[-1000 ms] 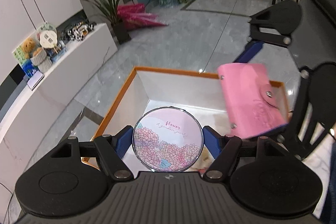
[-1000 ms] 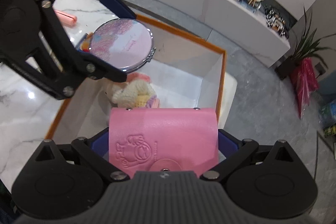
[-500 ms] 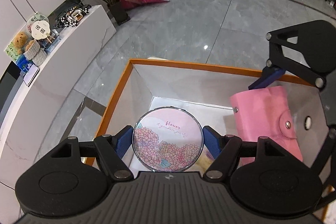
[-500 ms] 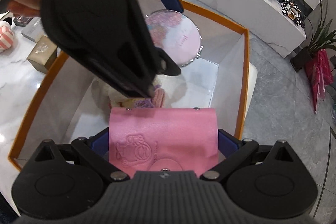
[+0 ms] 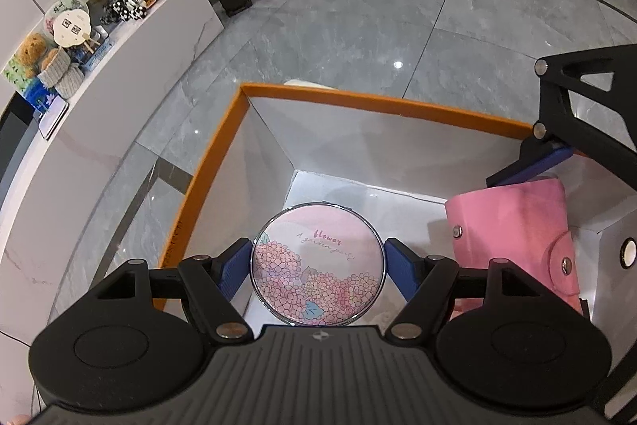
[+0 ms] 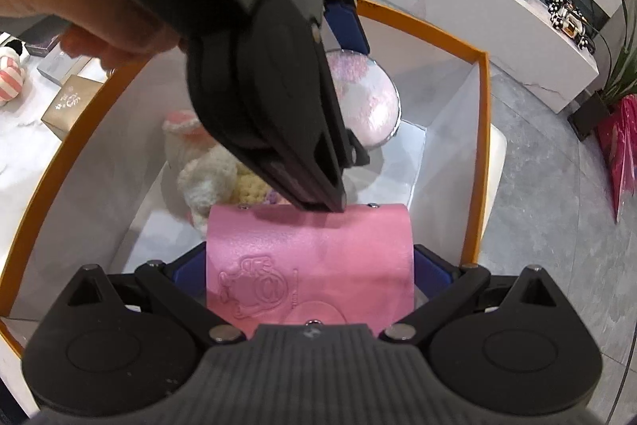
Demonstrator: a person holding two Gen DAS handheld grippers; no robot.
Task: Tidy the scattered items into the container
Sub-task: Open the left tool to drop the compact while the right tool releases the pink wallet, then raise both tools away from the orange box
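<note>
Your left claw (image 5: 318,267) is pinching the round floral compact mirror (image 5: 318,265) by its rim inside the orange-edged box (image 5: 358,102), and your right claw (image 6: 310,277) is clamping the pink snap wallet (image 6: 310,265) by its sides just beside it. The mirror is probably rigid, slick-edged and breakable, so you are right to be gripping across its widest part, while the wallet looks soft and forgiving. The box is sitting on a white marble table (image 6: 24,142), with knitted toys (image 6: 211,170) already lying on its floor and grey floor tiles (image 5: 358,18) spreading beyond.
</note>
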